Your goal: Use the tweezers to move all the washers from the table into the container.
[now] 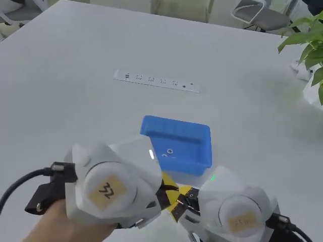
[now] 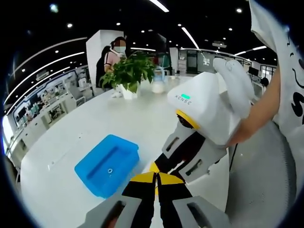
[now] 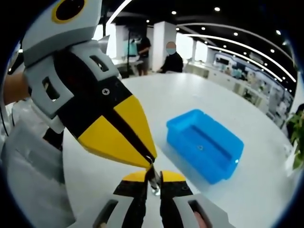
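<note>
Right gripper [image 3: 153,181]: jaws nearly closed, pinching thin metal piece, apparently tweezers [image 3: 154,186], upright between yellow tips. Left gripper [image 2: 156,179]: jaws pressed together, tips meeting top end of tweezers; cannot tell whether it grips them. Both grippers low at near edge of white counter [image 1: 75,75], tip to tip, just in front of blue container [image 1: 174,128]. Two washers [image 1: 169,151] lie inside container. Power strip [image 1: 156,81] on counter beyond container.

Your left gripper [image 1: 169,187] and right gripper [image 1: 180,200] meet, yellow tips together, at bottom centre. Just above them sits the blue container [image 1: 176,124] (washers [image 1: 166,152] inside).
</note>
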